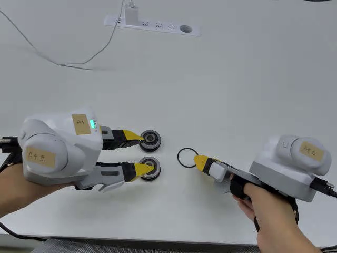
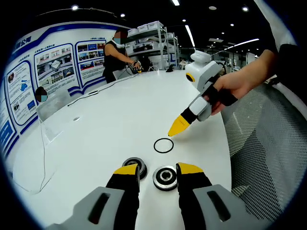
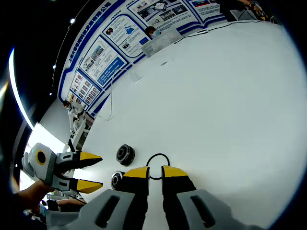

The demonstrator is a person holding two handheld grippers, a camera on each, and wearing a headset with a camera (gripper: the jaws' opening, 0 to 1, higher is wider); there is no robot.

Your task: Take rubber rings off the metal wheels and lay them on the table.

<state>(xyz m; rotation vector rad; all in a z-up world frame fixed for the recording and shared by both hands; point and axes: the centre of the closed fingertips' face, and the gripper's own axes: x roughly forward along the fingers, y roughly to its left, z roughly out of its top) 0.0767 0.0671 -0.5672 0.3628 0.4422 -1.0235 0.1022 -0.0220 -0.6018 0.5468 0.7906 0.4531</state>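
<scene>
A black rubber ring point(image 1: 187, 157) lay flat on the white desk point(image 1: 237, 95), off the wheels. Just beside the ring, on the person's right, the right gripper point(image 1: 200, 161) aimed its yellow fingers at it, closed together on nothing. To the ring's other side lay two metal wheels, the far wheel point(image 1: 150, 140) and the near wheel point(image 1: 150, 167), close together. The left gripper point(image 1: 143, 153) reached toward the ring from that side, its fingers spread wide, one tip at each wheel, clamping neither. Far beyond the ring, a power strip point(image 1: 152, 23) lay on the desk
</scene>
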